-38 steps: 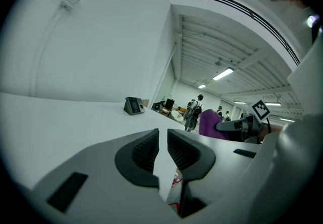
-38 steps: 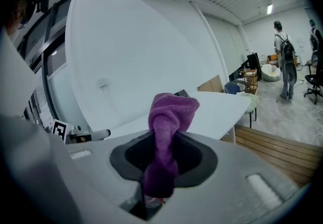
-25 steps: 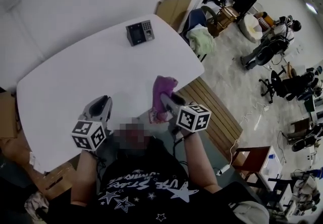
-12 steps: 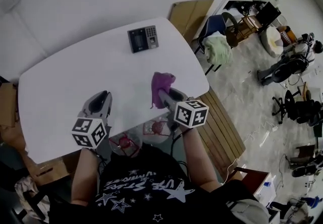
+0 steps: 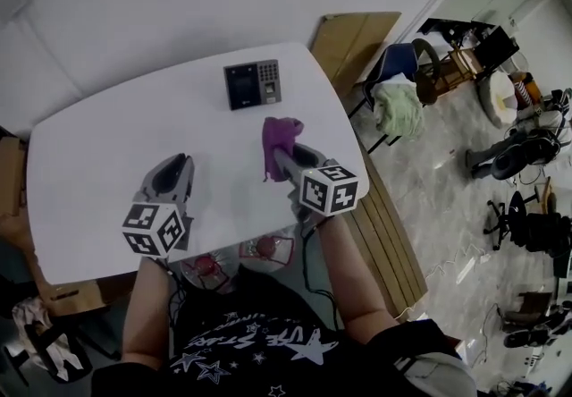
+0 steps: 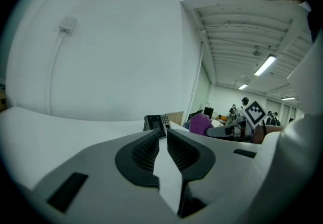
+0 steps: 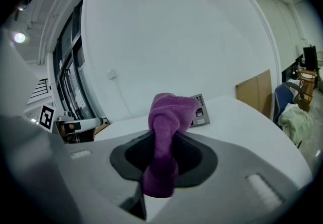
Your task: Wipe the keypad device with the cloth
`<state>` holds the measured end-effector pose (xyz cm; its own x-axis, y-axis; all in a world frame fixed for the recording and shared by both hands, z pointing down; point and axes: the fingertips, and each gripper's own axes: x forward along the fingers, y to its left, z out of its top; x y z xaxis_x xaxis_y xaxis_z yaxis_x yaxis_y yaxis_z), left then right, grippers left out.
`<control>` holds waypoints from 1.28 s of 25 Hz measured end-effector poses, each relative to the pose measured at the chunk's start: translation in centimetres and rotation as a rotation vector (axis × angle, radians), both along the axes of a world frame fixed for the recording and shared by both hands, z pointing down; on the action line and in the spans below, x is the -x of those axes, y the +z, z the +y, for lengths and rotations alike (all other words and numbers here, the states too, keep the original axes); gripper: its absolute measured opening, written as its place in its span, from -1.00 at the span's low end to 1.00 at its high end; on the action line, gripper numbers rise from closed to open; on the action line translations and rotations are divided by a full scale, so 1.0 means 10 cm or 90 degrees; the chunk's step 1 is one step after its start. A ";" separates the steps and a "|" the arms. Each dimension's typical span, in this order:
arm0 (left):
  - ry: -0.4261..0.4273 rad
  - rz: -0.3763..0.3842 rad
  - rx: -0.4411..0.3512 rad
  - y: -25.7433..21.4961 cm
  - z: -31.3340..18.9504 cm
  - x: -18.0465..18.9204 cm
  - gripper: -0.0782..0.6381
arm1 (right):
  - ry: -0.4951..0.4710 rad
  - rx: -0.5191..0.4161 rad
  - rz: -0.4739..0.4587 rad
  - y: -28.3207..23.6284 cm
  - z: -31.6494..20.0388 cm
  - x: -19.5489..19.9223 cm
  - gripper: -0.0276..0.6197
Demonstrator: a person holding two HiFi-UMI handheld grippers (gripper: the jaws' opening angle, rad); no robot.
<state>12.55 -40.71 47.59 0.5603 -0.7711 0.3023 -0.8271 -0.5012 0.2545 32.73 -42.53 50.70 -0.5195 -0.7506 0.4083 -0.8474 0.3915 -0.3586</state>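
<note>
We brought our right gripper [image 5: 284,158], pinching the cloth [image 5: 278,133], closer to the keypad device [image 5: 252,84]; wiping looked near. Our left gripper [image 5: 177,164] was empty, jaws slightly apart.

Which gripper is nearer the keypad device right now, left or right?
Right. The right gripper, shut on the purple cloth, is just short of the keypad device, slightly to its right. The left gripper sits farther back, over the near-left of the table.
</note>
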 end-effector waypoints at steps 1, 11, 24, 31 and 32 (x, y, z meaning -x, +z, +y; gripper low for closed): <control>-0.006 0.000 0.001 0.02 -0.06 -0.03 -0.62 | -0.007 -0.002 0.003 0.01 -0.10 0.00 -0.61; -0.052 -0.014 -0.002 0.10 -0.49 -0.12 -0.74 | -0.046 0.008 0.003 0.22 -0.86 0.18 -0.61; -0.078 -0.008 0.004 0.18 -0.87 0.10 -0.76 | -0.077 0.003 0.031 0.33 -1.60 0.64 -0.61; -0.068 0.000 0.031 0.31 -0.93 0.14 -0.76 | -0.090 0.003 0.068 0.42 -1.80 0.80 -0.61; -0.069 0.000 0.032 0.32 -0.94 0.15 -0.76 | -0.090 0.005 0.072 0.45 -1.82 0.80 -0.61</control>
